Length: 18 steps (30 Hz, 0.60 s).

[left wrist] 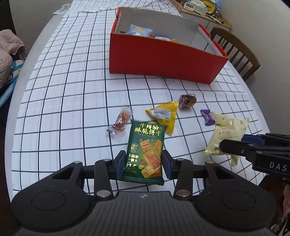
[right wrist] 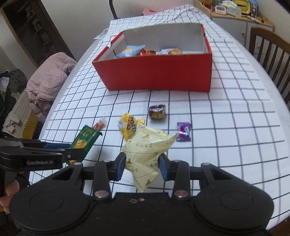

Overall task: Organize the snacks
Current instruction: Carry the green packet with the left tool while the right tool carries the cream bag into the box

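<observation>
My left gripper (left wrist: pixel 144 164) is shut on a green cracker packet (left wrist: pixel 145 148), held above the checked tablecloth. My right gripper (right wrist: pixel 142 163) is shut on a pale yellow puffy snack bag (right wrist: pixel 147 150), also lifted off the cloth. Each gripper shows in the other's view: the right one (left wrist: pixel 222 145) with its bag (left wrist: pixel 226 132), the left one (right wrist: pixel 83 151) with the green packet (right wrist: pixel 85 140). The red box (left wrist: pixel 163 58) (right wrist: pixel 155 74) stands further back with several snacks inside. On the cloth lie a yellow packet (left wrist: pixel 164 114), a brown sweet (left wrist: pixel 187 100), a purple candy (left wrist: pixel 207 117) and an orange wrapped candy (left wrist: pixel 120 119).
A wooden chair (left wrist: pixel 237 49) stands at the table's right edge. A pink jacket (right wrist: pixel 49 78) lies on a seat to the left. A shelf with small items (right wrist: pixel 235 9) is at the back right. The table edge (left wrist: pixel 21 87) curves close on the left.
</observation>
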Each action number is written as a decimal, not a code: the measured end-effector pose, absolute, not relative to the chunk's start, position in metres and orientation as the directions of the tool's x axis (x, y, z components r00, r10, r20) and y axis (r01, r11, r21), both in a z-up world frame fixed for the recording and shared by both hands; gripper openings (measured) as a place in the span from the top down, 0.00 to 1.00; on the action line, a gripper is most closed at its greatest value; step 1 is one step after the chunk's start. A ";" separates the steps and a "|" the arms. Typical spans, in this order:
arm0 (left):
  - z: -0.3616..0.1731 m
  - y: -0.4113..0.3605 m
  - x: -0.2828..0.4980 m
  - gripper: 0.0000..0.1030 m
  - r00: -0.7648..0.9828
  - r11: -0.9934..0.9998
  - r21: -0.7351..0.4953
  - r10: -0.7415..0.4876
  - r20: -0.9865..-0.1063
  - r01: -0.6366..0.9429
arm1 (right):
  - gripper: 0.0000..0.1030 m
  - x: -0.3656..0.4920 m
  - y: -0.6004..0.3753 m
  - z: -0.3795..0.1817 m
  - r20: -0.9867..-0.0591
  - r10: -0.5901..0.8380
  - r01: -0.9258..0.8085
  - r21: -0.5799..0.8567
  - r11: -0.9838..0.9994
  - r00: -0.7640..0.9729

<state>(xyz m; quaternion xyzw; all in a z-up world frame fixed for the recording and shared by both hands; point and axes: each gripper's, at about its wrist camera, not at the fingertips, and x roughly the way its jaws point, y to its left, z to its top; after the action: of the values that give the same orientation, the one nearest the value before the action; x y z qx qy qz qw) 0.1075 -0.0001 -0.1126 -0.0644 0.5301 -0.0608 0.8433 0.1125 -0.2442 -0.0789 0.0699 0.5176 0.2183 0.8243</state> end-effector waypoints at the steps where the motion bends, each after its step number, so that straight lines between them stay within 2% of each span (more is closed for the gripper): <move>1: -0.108 0.000 0.109 0.62 0.438 0.984 -0.172 -0.170 -0.883 0.035 | 0.64 0.113 -0.246 -0.076 -0.820 0.434 -0.290 0.341 0.894 0.372; 8: -0.089 -0.005 0.122 0.62 0.480 0.986 -0.153 -0.166 -0.862 0.066 | 0.64 0.126 -0.253 -0.064 -0.807 0.435 -0.294 0.336 0.895 0.400; 11: -0.101 0.002 0.127 0.62 0.420 0.981 -0.190 -0.193 -0.887 0.049 | 0.64 0.130 -0.255 -0.066 -0.809 0.439 -0.287 0.346 0.893 0.391; 16: -0.122 0.004 0.125 0.61 0.380 0.985 -0.173 -0.167 -0.910 0.018 | 0.64 0.130 -0.254 -0.074 -0.815 0.446 -0.279 0.361 0.890 0.370; 18: -0.131 0.003 0.127 0.56 0.370 0.986 -0.168 -0.157 -0.916 0.002 | 0.64 0.129 -0.253 -0.076 -0.816 0.449 -0.275 0.366 0.889 0.364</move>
<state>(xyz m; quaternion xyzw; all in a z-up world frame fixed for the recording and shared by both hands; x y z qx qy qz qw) 0.1273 0.0028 -0.1310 -0.0691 0.5593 -0.0482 0.8247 0.1290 -0.2535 -0.0765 0.0837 0.5189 0.2204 0.8216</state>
